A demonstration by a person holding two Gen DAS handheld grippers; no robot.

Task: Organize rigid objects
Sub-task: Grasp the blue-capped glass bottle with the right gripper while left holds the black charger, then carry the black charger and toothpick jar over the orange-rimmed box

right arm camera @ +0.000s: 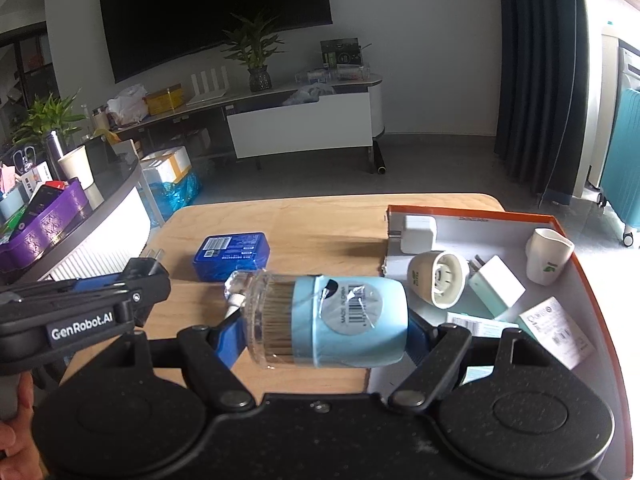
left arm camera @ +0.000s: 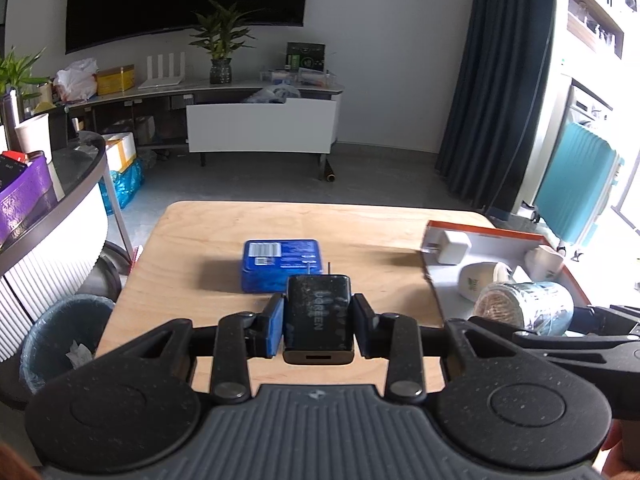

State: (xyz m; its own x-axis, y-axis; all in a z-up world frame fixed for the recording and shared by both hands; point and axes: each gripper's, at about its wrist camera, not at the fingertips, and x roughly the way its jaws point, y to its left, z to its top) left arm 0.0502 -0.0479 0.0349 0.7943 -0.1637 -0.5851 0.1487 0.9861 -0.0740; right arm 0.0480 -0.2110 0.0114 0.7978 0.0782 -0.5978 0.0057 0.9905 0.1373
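Gripping a black charger [left arm camera: 319, 318] between nearly closed jaws, the left gripper [left arm camera: 319, 326] is hovering above the wooden table [left arm camera: 192, 248], the blue box [left arm camera: 281, 265] lying just ahead. Rightward, the right gripper [right arm camera: 324, 338] is clamping a toothpick jar [right arm camera: 324, 316] sideways in wide jaws beside the orange-rimmed tray [right arm camera: 576, 248] crowded with white adapters and cups.

A home living room: wall television [left arm camera: 188, 0], low media console [left arm camera: 240, 92], potted plant [left arm camera: 220, 40].
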